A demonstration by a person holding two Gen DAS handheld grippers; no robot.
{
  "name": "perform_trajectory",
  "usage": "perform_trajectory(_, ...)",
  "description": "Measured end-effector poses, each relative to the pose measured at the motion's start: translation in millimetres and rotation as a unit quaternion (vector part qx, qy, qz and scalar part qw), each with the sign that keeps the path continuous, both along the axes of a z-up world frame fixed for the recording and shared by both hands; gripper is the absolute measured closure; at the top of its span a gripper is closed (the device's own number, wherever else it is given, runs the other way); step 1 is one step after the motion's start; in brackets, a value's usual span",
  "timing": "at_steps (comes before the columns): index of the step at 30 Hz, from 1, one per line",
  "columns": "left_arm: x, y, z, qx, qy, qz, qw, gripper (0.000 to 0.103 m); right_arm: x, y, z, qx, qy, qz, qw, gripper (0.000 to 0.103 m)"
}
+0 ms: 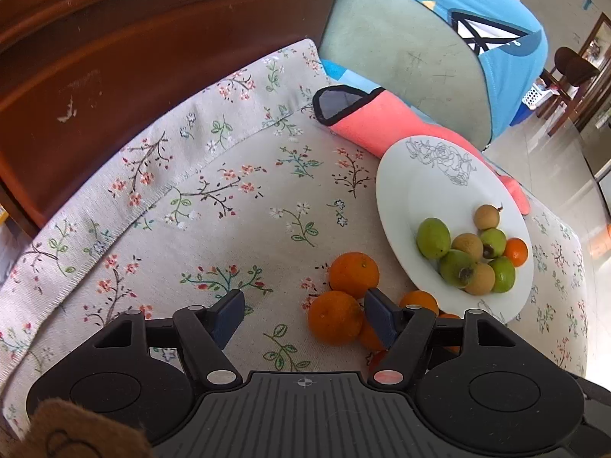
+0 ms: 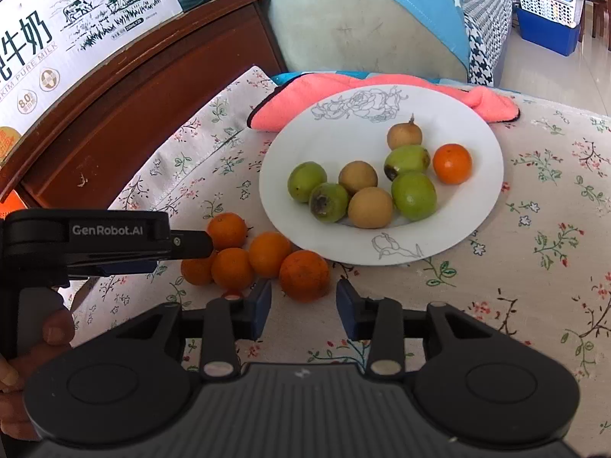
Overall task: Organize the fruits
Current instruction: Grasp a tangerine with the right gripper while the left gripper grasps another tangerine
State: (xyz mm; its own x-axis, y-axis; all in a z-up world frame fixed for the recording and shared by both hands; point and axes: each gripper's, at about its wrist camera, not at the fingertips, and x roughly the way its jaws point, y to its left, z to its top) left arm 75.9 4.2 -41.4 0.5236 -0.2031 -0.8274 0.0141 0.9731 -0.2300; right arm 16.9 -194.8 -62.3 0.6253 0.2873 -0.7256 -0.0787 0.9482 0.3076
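A white plate (image 2: 477,206) on the floral cloth holds several green fruits (image 2: 413,195), tan longans (image 2: 369,207) and one small orange (image 2: 452,163); the plate also shows in the left wrist view (image 1: 397,194). Several oranges (image 2: 304,274) lie on the cloth beside the plate's near left edge, and they show in the left wrist view (image 1: 335,316). My right gripper (image 2: 303,309) is open, its jaws just short of the nearest orange. My left gripper (image 1: 303,315) is open and empty, with the oranges against its right finger; it also shows from the side in the right wrist view (image 2: 191,246).
A pink towel (image 2: 305,95) lies behind the plate. A dark wooden board (image 2: 133,107) borders the cloth on the left, with a milk carton (image 2: 57,38) behind it. A grey-green cushion with blue cloth (image 2: 362,26) stands at the back.
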Motion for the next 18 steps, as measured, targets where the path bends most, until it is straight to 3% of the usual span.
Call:
perform_trajectory(6,2.6,0.3,-6.0,-0.012,-0.008,0.014,0.9998,0.034,2.3,4.7,-1.8,-0.013,-0.006,-0.003,1.0,0.064)
perform_trajectory(10,0.4,1.1,-5.0,-0.014,-0.01,0.011,0.9998,0.041,2.9,3.9,-2.7,-0.011,-0.008,-0.004,1.0,0.072)
perform_trajectory(13,-1.5,6.6,-3.0,-0.027,-0.006,0.011,0.9996,0.047,3.4,3.5,-2.6,-0.01,-0.007,-0.002,1.0,0.072)
perform_trajectory(18,-7.3,11.3,0.2,-0.03,-0.004,0.002,0.9995,0.049,1.7,2.1,-0.6,-0.012,-0.001,-0.002,1.0,0.072)
